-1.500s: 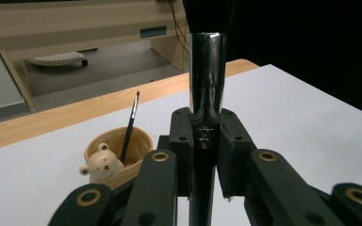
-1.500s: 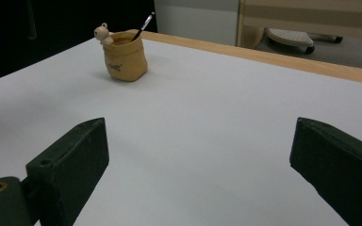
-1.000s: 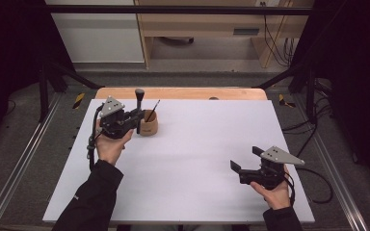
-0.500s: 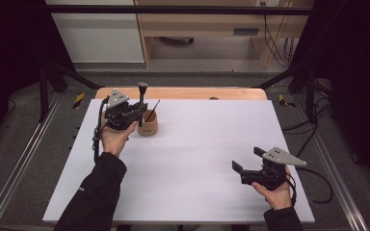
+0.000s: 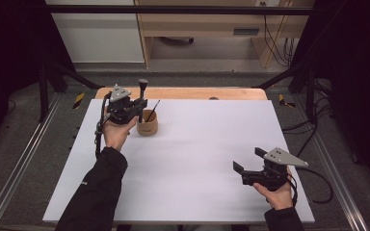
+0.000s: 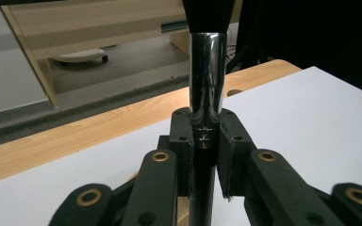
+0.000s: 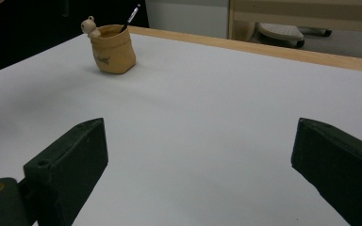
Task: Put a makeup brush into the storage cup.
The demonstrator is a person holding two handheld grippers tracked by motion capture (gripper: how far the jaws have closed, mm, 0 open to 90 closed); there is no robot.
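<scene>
Left tool (image 5: pixel 134 107) upright-clamped on brush (image 6: pixel 206 84)

A lab or recording booth is showing here, not a home. A white sheet (image 5: pixel 207 159) is covering a wooden table (image 5: pixel 183 93) that is standing inside a frame of black metal bars (image 5: pixel 173 9), with aluminium rails (image 5: pixel 14 178) running along both sides. Dark curtains (image 5: pixel 9 43) are closing off the flanks. Loose cables (image 5: pixel 274 43) are hanging beside a plain wooden bench (image 5: pixel 202 24) at the back, and yellow-and-black tape (image 5: pixel 78 100) is marking the grey floor.
</scene>
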